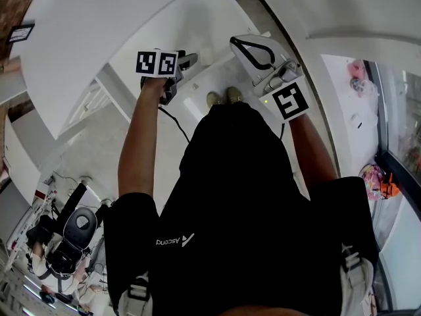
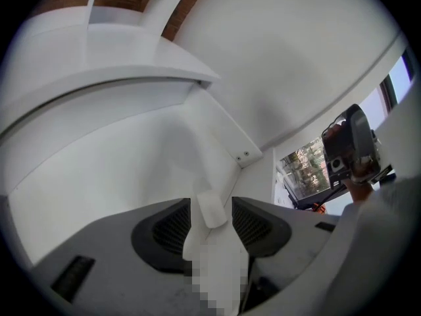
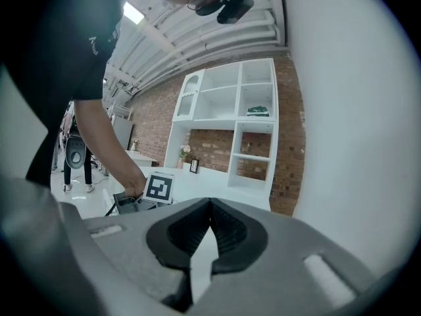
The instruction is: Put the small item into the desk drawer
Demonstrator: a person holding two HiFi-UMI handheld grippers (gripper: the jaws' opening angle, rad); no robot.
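Note:
In the left gripper view a small white item (image 2: pixel 212 209) stands between the dark ribbed pads (image 2: pixel 172 228) of my left gripper (image 2: pixel 212 221). A thin gap shows on each side of its tip, and its lower part is hidden by a mosaic patch. In the head view the left gripper (image 1: pixel 189 61) reaches forward under the curved white desk (image 1: pixel 99 18). My right gripper (image 1: pixel 245 45) is beside it to the right. Its jaws (image 3: pixel 210 206) meet at the tips with nothing between them. I cannot pick out a drawer for certain.
Ahead of the left gripper is a white panel with two screws (image 2: pixel 240 151). The person's shoes (image 1: pixel 223 97) stand on the pale floor below. An office chair (image 1: pixel 79 226) is at the lower left. White shelves (image 3: pixel 237 117) stand against a brick wall.

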